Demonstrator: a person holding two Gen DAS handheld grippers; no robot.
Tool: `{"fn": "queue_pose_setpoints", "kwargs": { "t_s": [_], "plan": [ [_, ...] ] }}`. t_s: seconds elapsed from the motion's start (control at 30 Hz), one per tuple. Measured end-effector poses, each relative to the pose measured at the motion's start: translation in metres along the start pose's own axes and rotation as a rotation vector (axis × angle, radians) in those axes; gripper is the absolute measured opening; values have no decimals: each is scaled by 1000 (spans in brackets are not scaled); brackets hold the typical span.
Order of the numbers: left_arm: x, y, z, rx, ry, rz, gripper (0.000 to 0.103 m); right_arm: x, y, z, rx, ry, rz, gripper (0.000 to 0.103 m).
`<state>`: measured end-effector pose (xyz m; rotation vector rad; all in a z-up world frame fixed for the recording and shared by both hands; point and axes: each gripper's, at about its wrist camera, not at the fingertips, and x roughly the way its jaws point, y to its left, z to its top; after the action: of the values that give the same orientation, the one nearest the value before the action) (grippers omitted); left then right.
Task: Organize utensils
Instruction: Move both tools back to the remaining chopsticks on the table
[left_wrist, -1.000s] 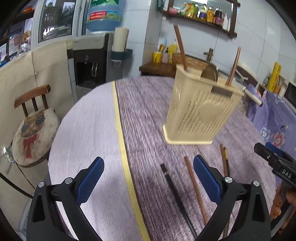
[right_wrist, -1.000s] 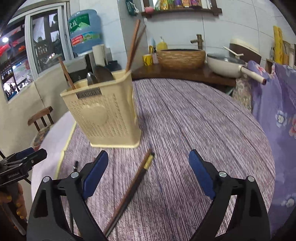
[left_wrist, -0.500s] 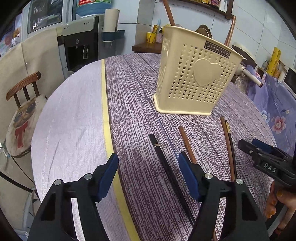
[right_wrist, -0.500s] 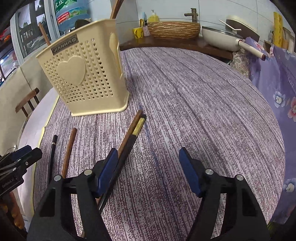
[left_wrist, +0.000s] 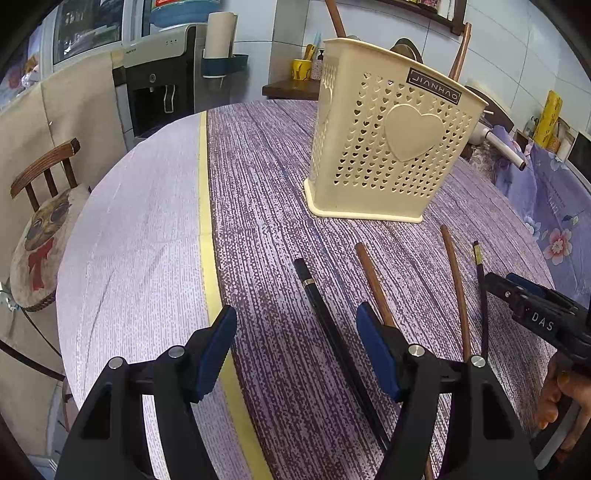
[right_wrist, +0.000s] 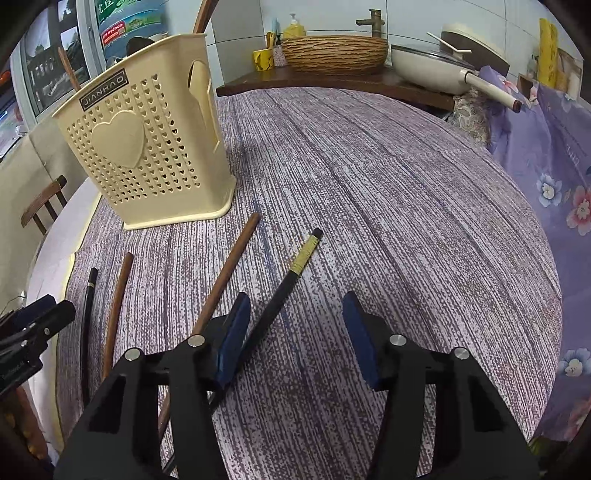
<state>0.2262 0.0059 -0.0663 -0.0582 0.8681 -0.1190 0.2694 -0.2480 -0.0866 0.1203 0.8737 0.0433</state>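
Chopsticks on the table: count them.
4 on the table: black, brown, brown, black gold-banded, left to right. More stand in the holder, partly hidden.

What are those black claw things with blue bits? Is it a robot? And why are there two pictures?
No robot. A person holds one pinching tool in each hand, and a small camera rides on each, so you get two pictures. One looks over the left tool, the other over the right tool. On the purple striped table stands a cream basket with heart-shaped holes, some sticks already poking out of it. Four chopsticks lie loose: two brown, two black. A black chopstick lies between the left tool's fingers, another between the right's. Both tools have just been closing but grip nothing yet.
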Motion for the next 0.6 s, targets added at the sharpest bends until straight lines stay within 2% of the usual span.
{"fn": "queue_pose_setpoints", "kwargs": {
  "t_s": [0.1,0.3,0.53,0.6],
  "plan": [
    [1,-3,-1,5,7,-1,63,6,0,3,18,18,17,47],
    [8,-9,1,13,36,0,51,16,5,10,12,28,3,39],
    [16,-19,0,41,58,21,42,23,7,18,3,28,-5,23],
    [16,-20,1,46,63,24,36,24,10,19,3,30,5,20]
  ]
}}
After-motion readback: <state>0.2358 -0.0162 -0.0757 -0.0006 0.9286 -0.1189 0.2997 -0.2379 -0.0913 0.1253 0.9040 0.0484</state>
